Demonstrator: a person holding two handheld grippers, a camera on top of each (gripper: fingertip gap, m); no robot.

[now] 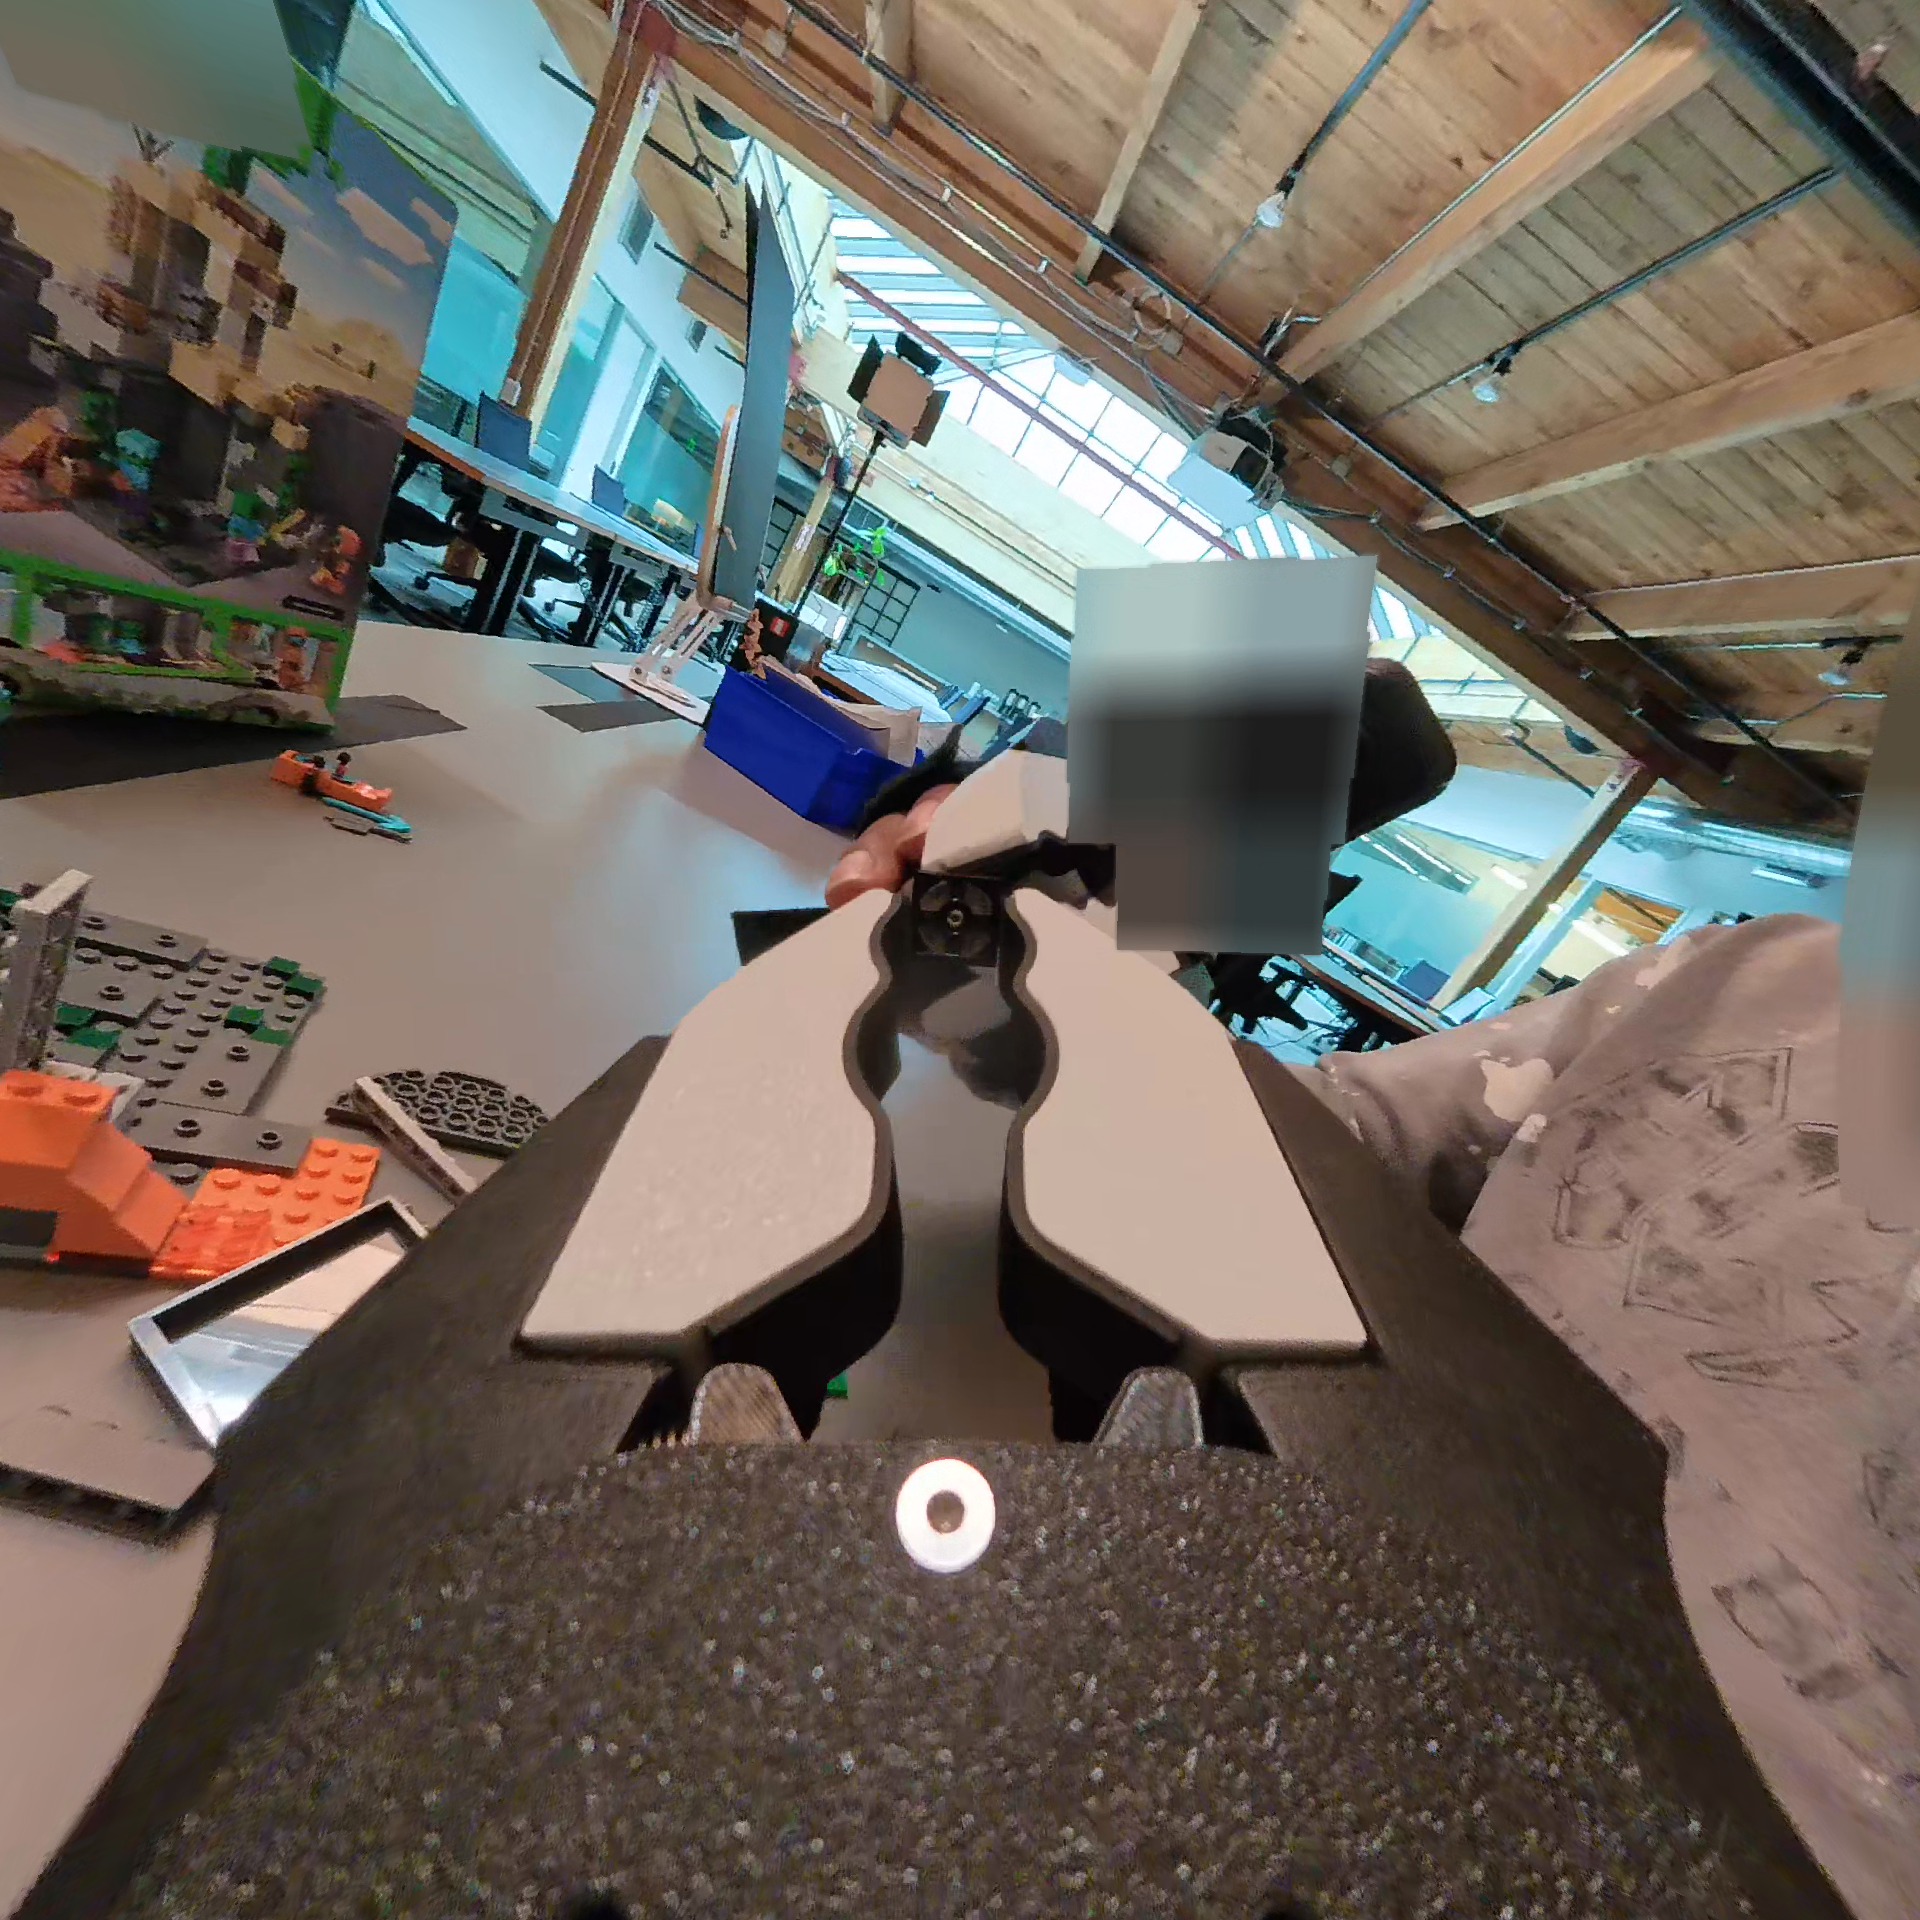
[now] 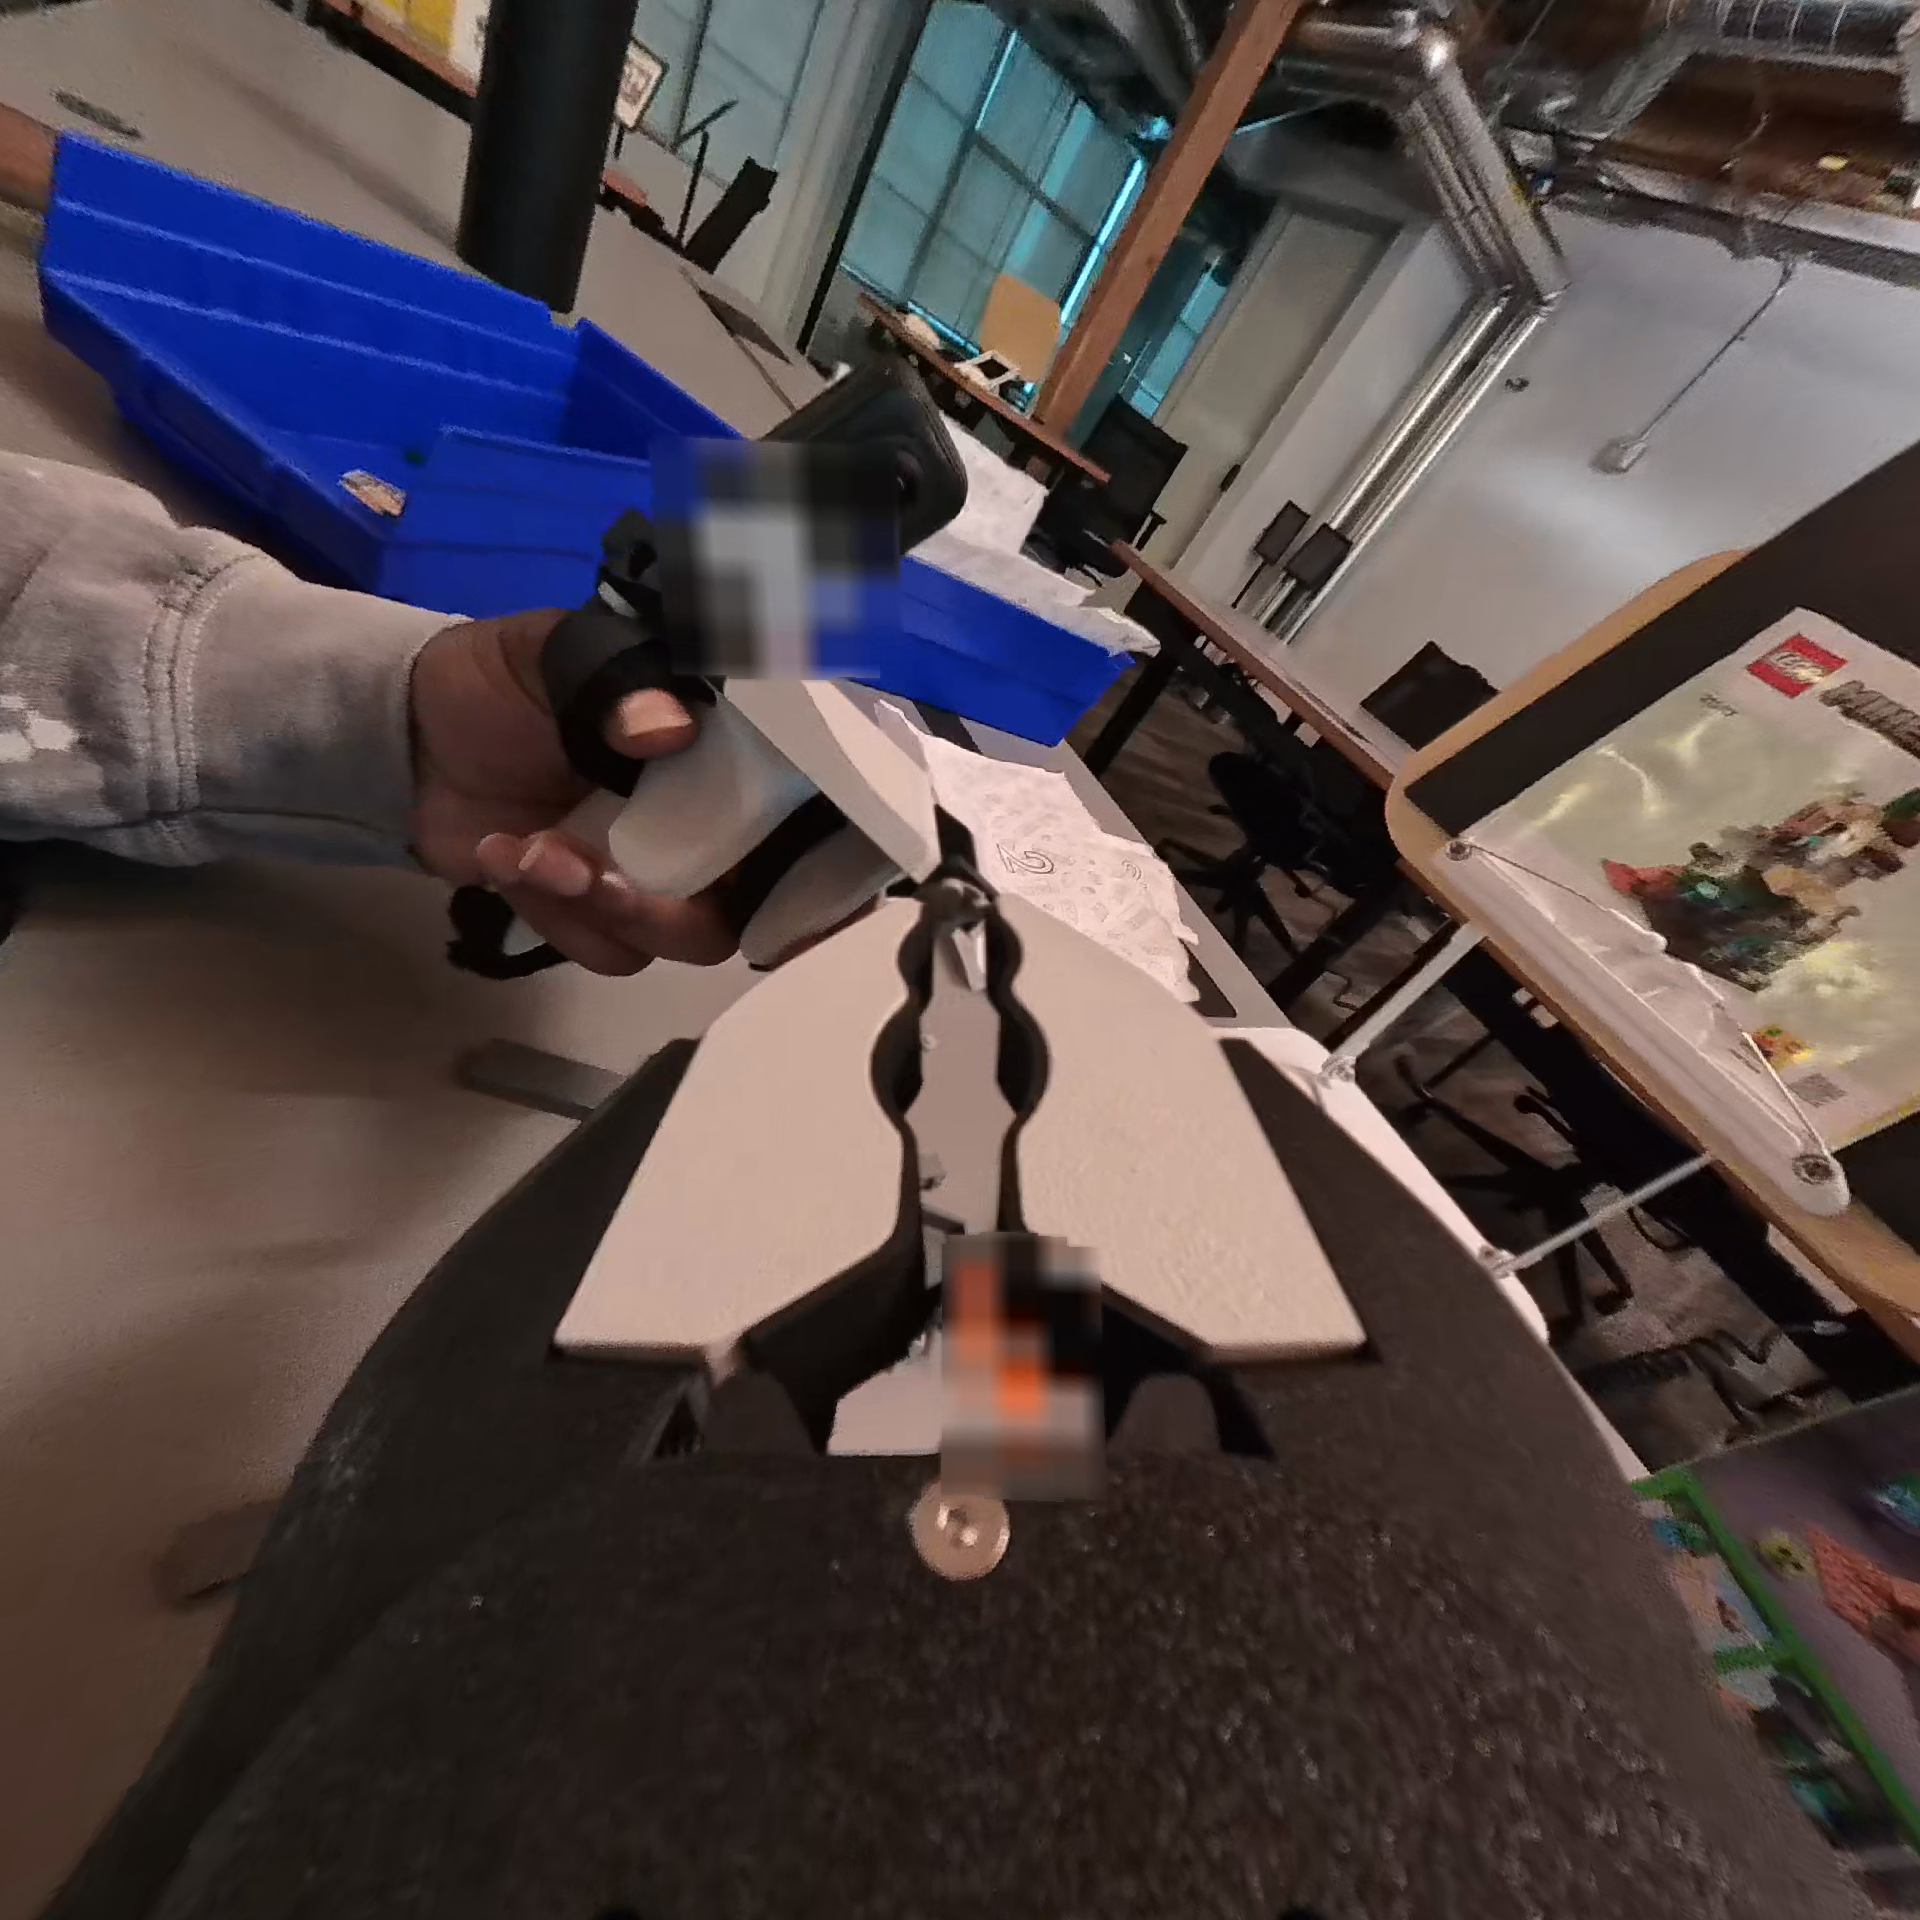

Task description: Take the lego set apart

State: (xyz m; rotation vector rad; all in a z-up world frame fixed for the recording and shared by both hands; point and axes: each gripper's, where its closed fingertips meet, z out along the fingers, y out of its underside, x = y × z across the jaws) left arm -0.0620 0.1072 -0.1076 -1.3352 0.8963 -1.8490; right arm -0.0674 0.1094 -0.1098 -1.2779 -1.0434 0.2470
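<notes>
On the table's left lies the half-dismantled lego set (image 1: 156,1081). The left gripper (image 1: 951,925) pinches a small black piece (image 1: 951,928) in the air. The right gripper (image 2: 951,914), nearly closed, meets that piece tip to tip.

Small black lego piece (image 1: 951,923) pinched betw both tongs' tips; rest of set (image 1: 156,1060) (part-dismantled) on table.
</notes>
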